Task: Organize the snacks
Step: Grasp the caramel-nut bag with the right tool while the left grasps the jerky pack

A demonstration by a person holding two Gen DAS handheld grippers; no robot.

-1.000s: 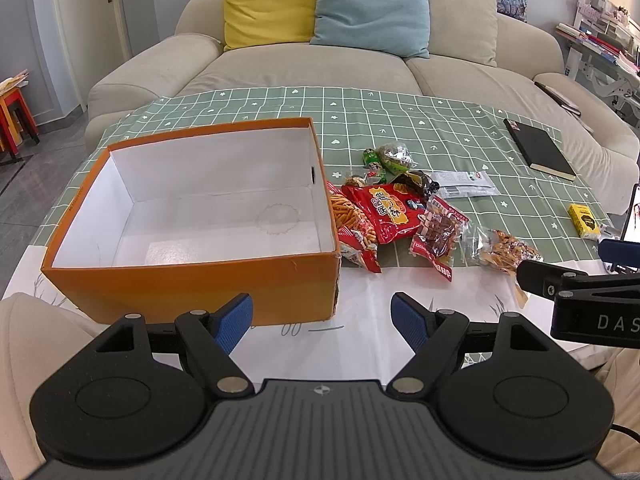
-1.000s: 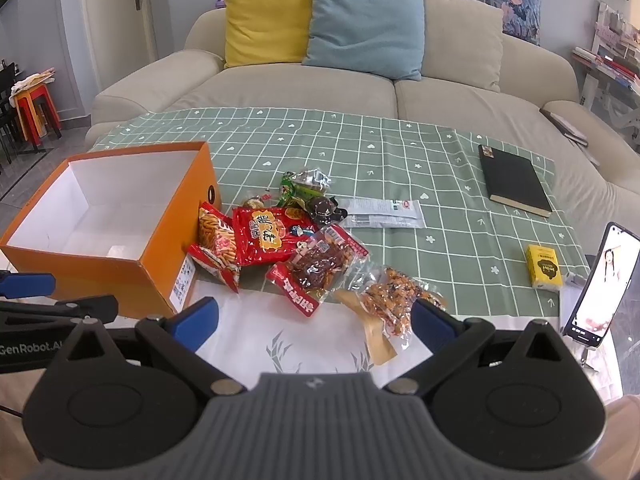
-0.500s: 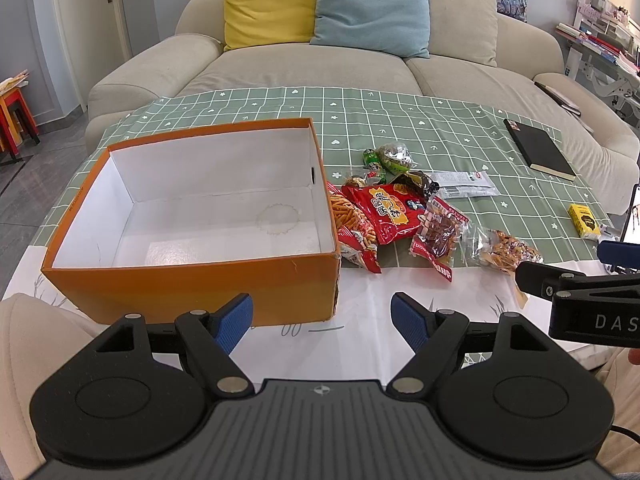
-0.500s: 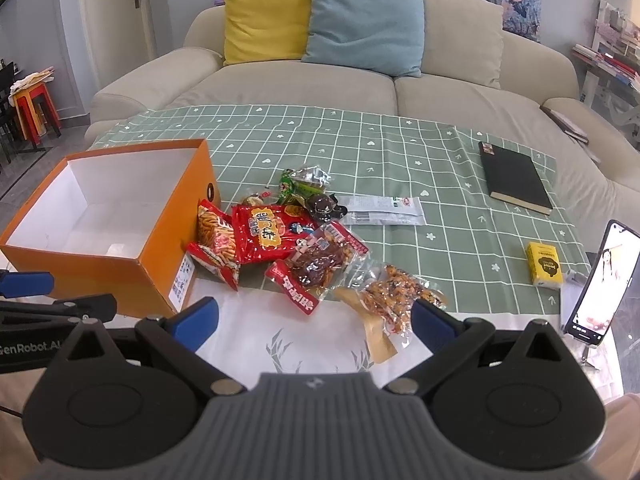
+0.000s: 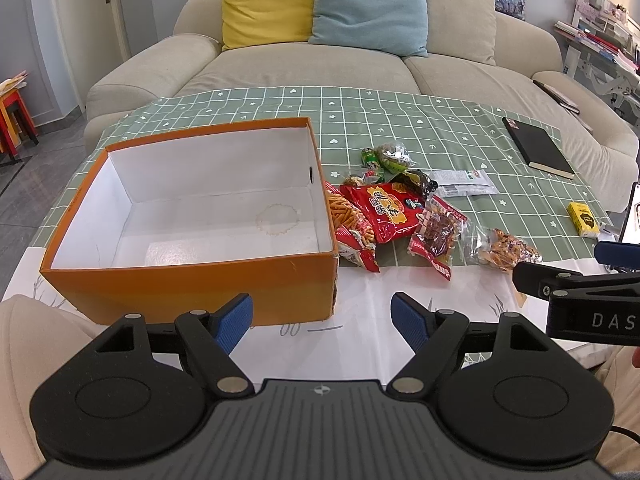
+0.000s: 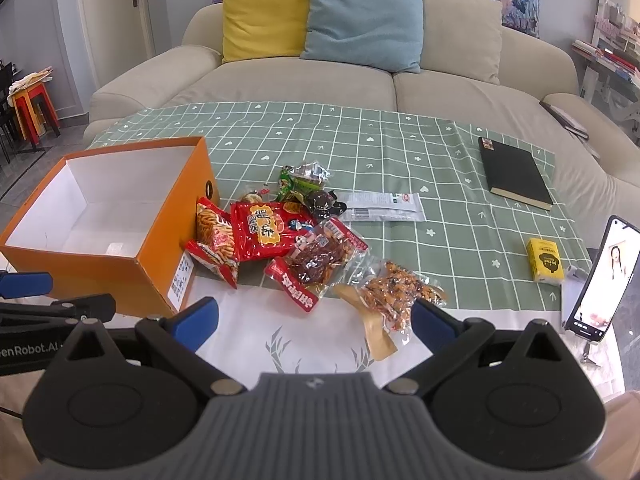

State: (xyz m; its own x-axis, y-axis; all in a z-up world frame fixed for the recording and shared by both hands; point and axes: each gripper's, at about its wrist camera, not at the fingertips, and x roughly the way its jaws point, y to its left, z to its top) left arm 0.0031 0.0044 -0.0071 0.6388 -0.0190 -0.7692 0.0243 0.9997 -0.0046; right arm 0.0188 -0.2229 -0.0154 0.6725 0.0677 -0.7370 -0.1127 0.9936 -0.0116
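An empty orange box (image 5: 192, 280) (image 6: 160, 264) with a white inside stands on the table at the left. To its right lies a pile of snack packets: a red chips bag (image 5: 384, 212) (image 6: 264, 232), a red bag of sticks (image 5: 352, 236) (image 6: 214, 240), a clear bag of dried meat (image 5: 436, 232) (image 6: 316, 260), a clear bag of nuts (image 5: 504, 248) (image 6: 392, 292), green packets (image 5: 388, 158) (image 6: 300, 178) and a white sachet (image 5: 460, 184) (image 6: 380, 206). My left gripper (image 5: 322, 322) is open and empty, in front of the box. My right gripper (image 6: 314, 320) is open and empty, in front of the nuts.
A black notebook (image 6: 514, 172), a small yellow box (image 6: 546, 260) and a propped phone (image 6: 600, 280) are at the right of the table. A beige sofa (image 6: 320, 80) with cushions stands behind the green checked tablecloth (image 6: 360, 132).
The right gripper has moved slightly forward toward the snacks. The left gripper has not moved.
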